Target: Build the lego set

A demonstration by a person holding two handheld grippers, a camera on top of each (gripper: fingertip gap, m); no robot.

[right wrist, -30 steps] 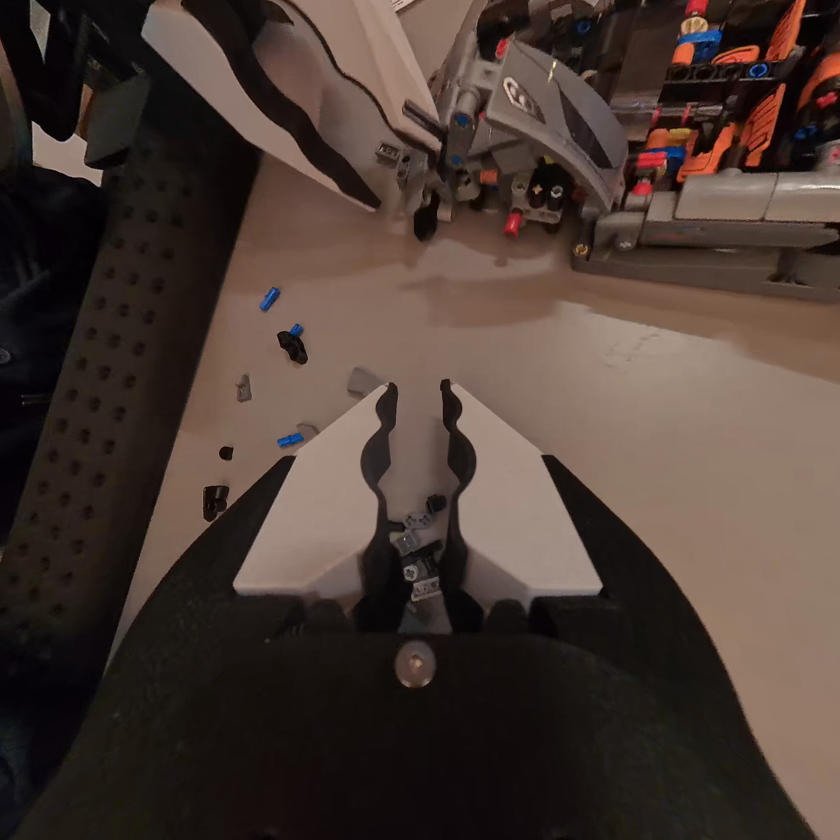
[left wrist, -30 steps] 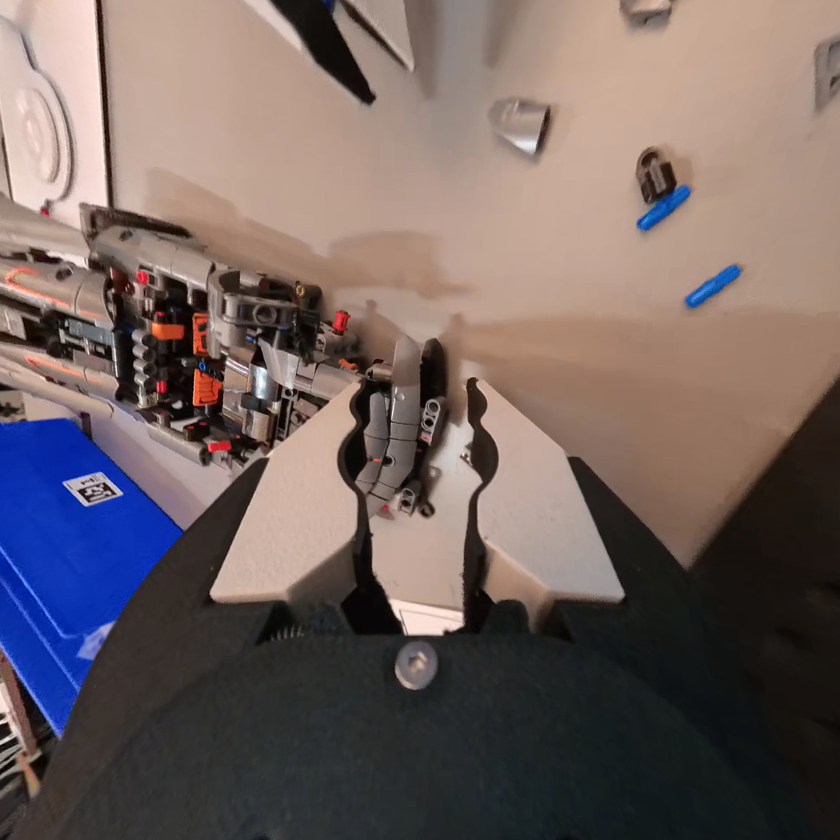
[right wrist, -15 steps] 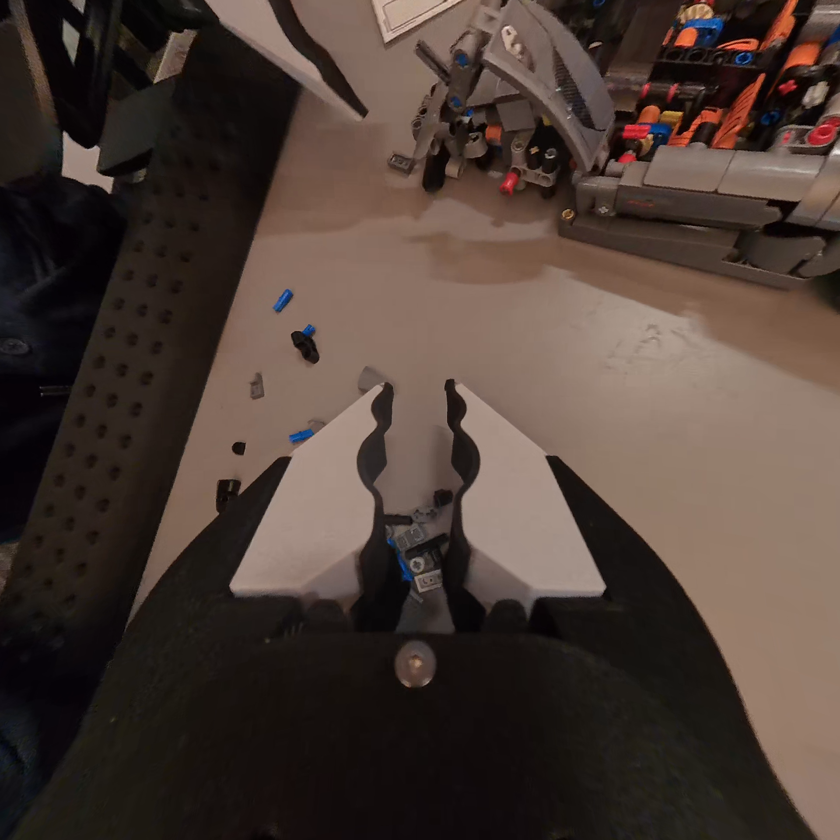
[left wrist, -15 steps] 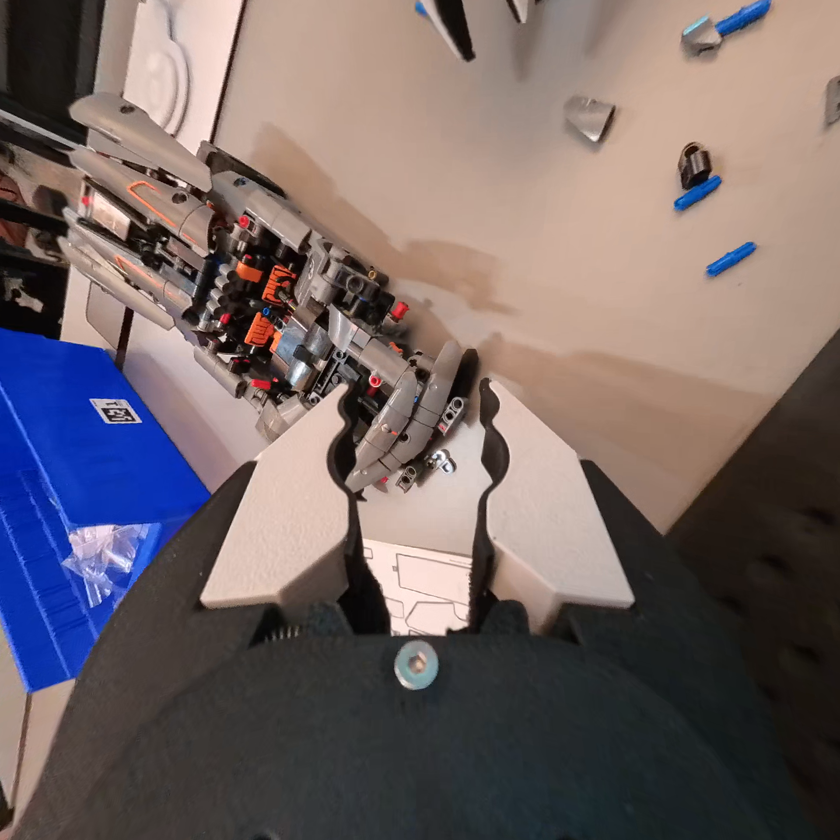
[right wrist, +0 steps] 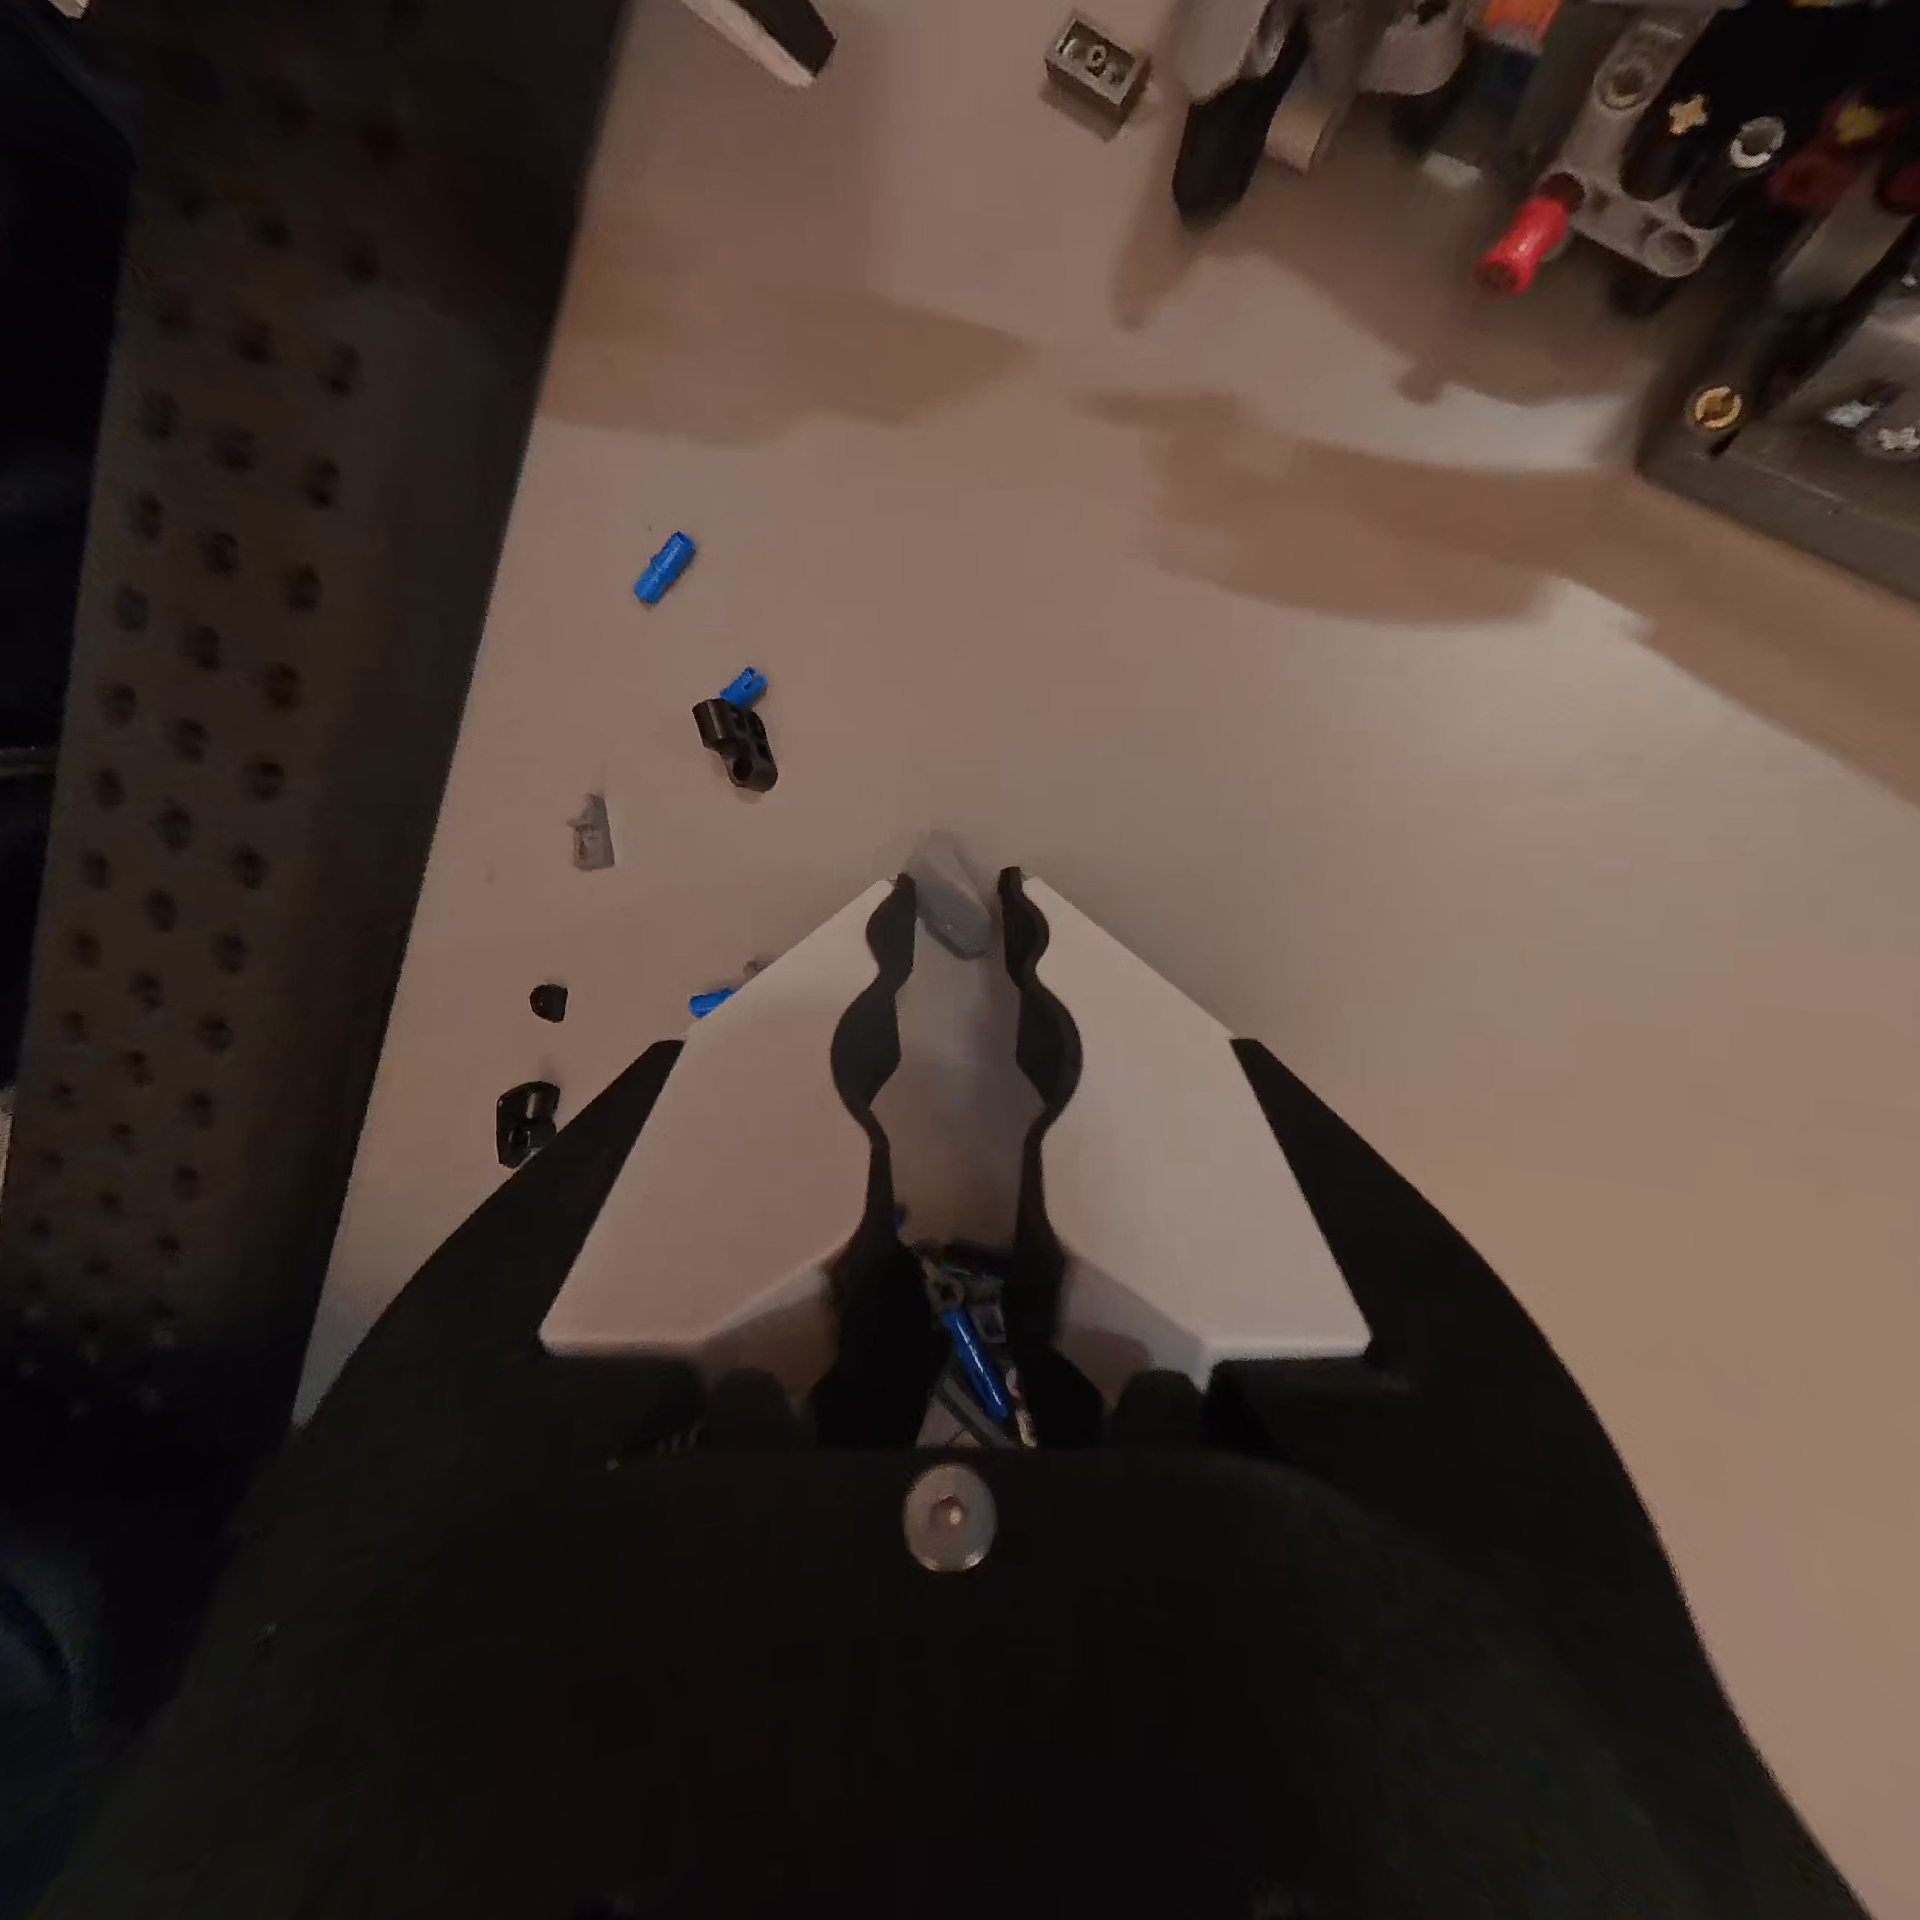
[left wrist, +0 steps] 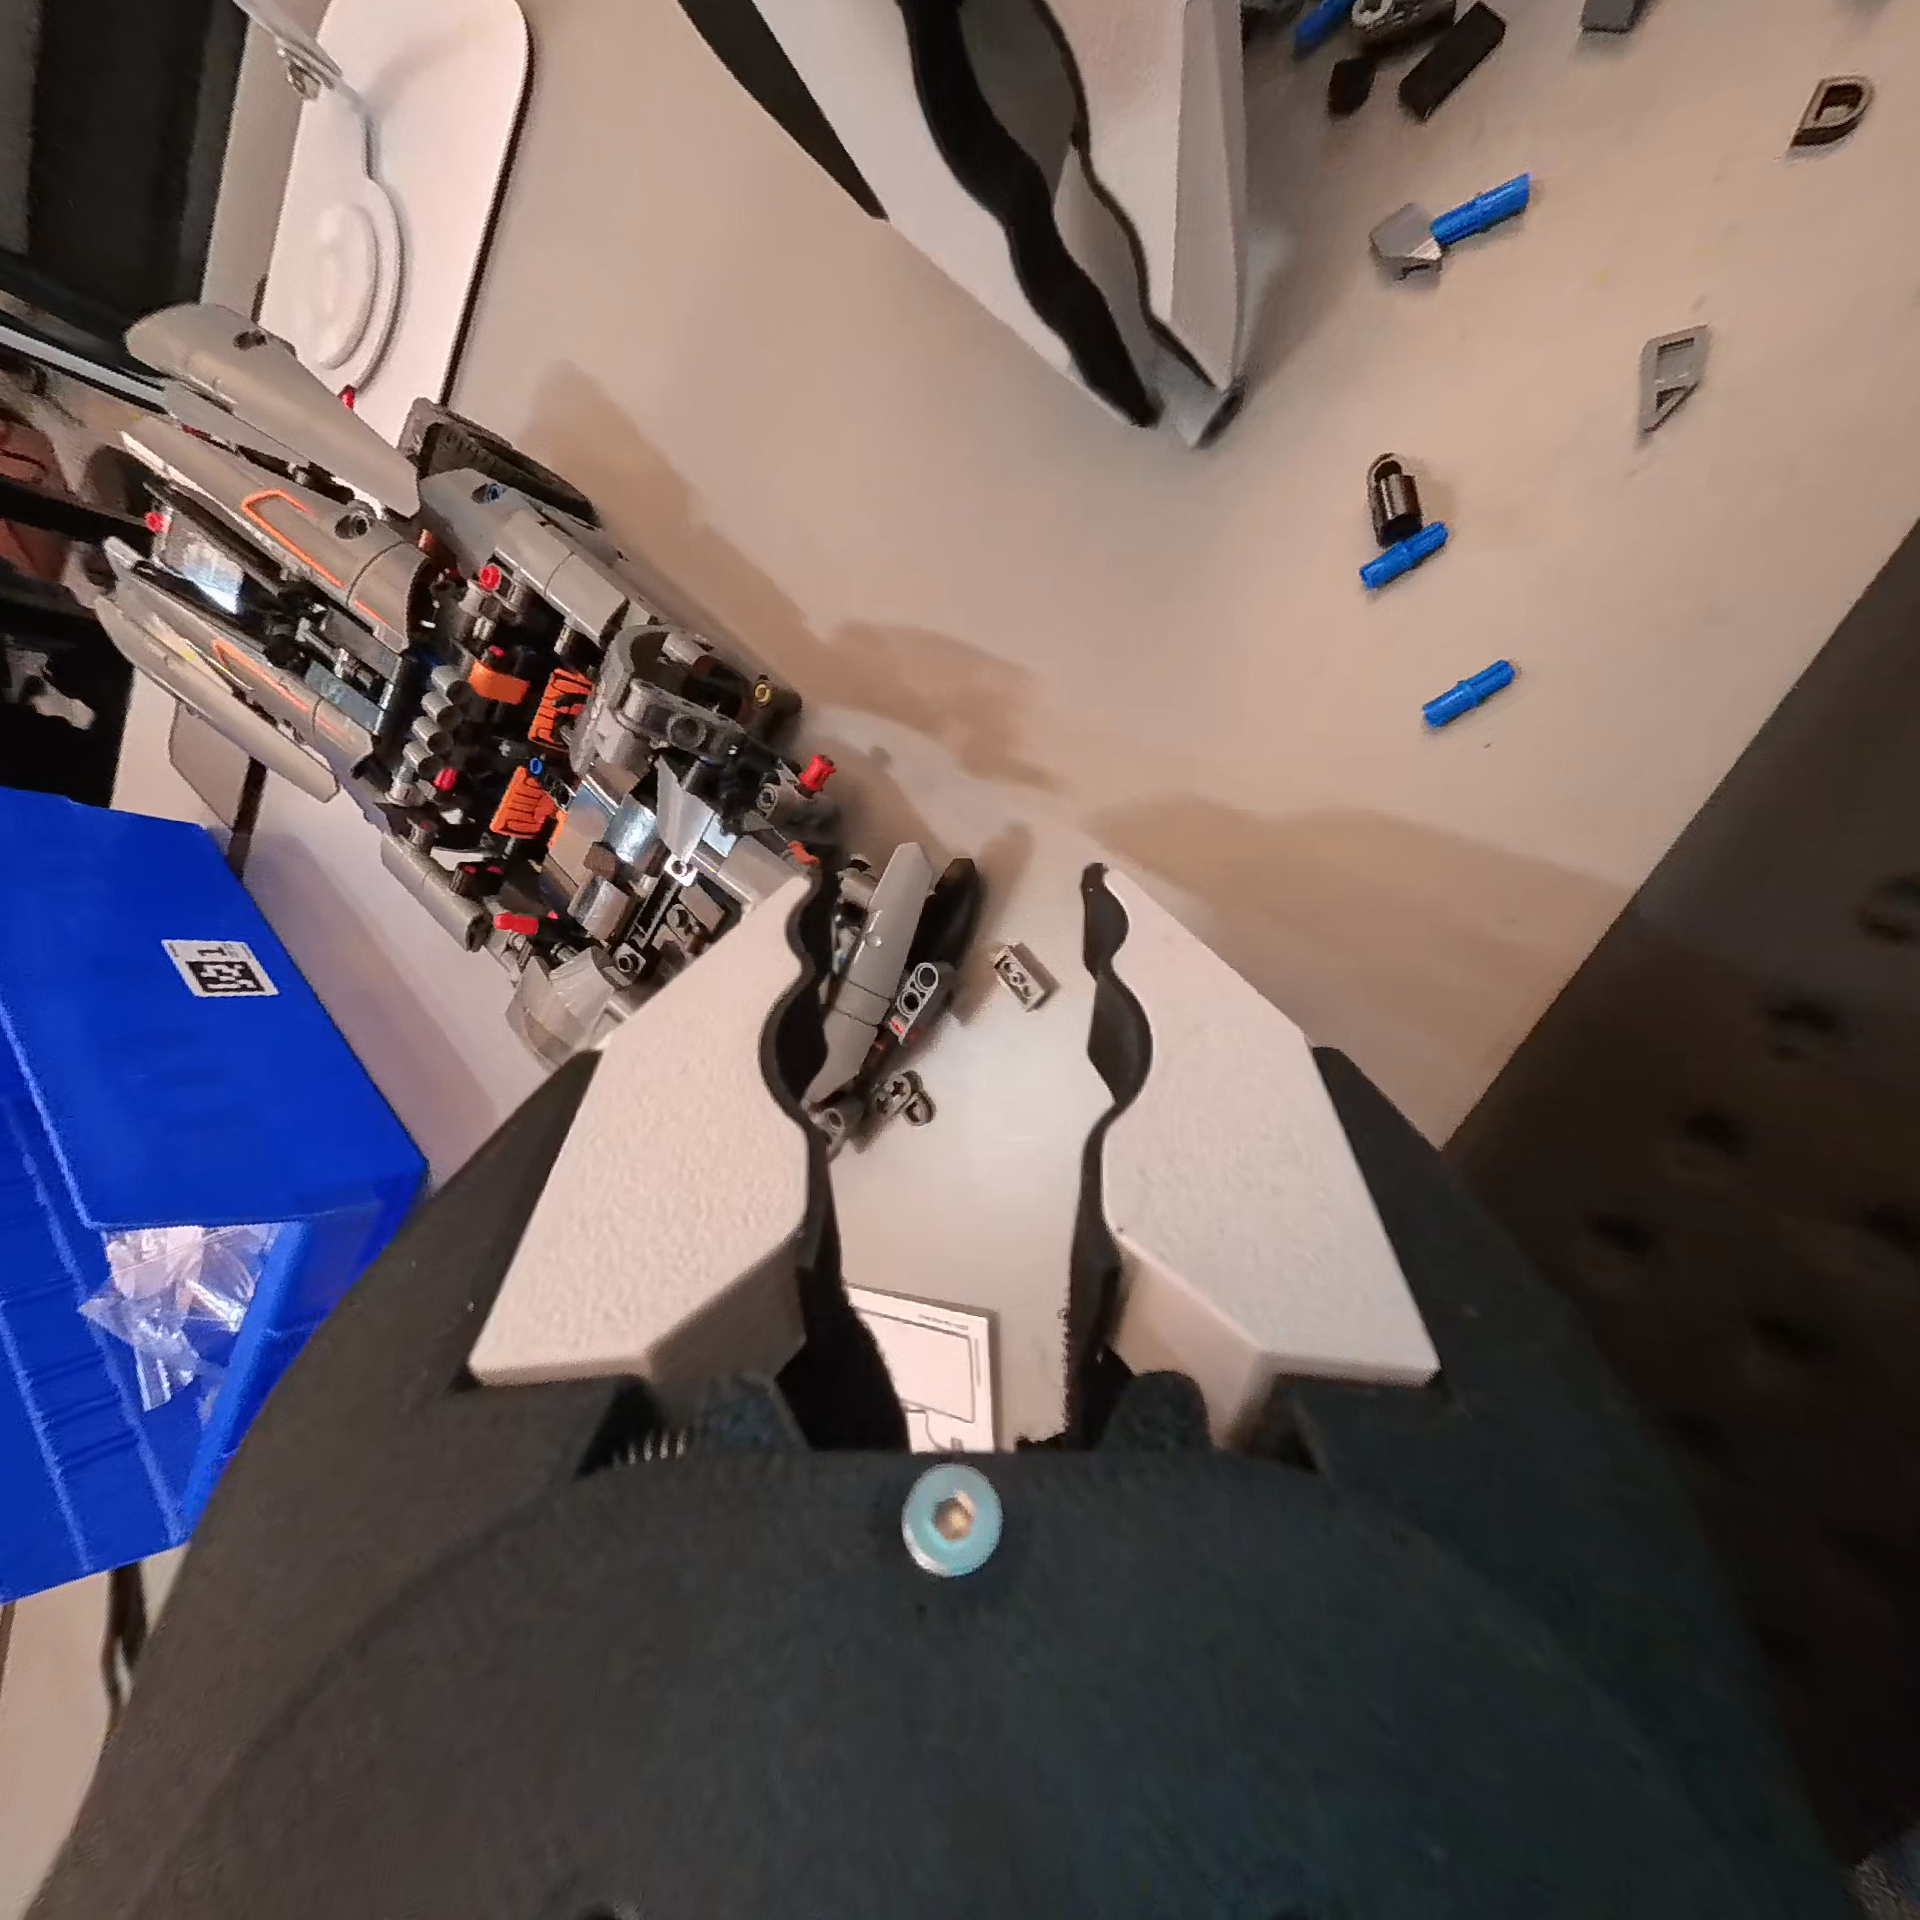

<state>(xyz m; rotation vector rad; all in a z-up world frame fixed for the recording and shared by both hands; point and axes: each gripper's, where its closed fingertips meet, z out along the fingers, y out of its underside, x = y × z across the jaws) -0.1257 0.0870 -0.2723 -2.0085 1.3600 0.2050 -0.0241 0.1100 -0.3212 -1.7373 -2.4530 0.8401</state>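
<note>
The large grey, black and orange lego model [left wrist: 468,707] lies on the beige table; its end also shows in the right wrist view [right wrist: 1662,208]. A grey curved sub-assembly [left wrist: 894,966] lies at the model's near end, between my left gripper's [left wrist: 948,883] open fingers and close to the left one. A small grey plate [left wrist: 1020,977] lies beside it. My right gripper [right wrist: 954,883] is low over the table, jaws narrowly open, with a small grey piece [right wrist: 951,909] between its tips. It also shows at the top of the left wrist view [left wrist: 1184,416].
Blue pins [right wrist: 663,566], a black connector [right wrist: 738,738], a grey wedge [right wrist: 590,831] and small black parts [right wrist: 525,1117] lie scattered left of the right gripper. A black perforated mat [right wrist: 208,623] borders the table. A blue bin [left wrist: 135,1143] stands at the left. A paper sheet [left wrist: 925,1361] lies under the left gripper. Across from one pair of fingers to the other is roughly 12 centimeters. The small grey plate [left wrist: 1020,977] is closer to my left gripper, around 6 centimeters from its tips; the right tips are 12 centimeters off. It is also in sight in the right wrist view [right wrist: 1112,83].
My left gripper has drawn back from the model, jaws still open. My right gripper has dropped toward the table, and the grey piece now sits between its tips.
</note>
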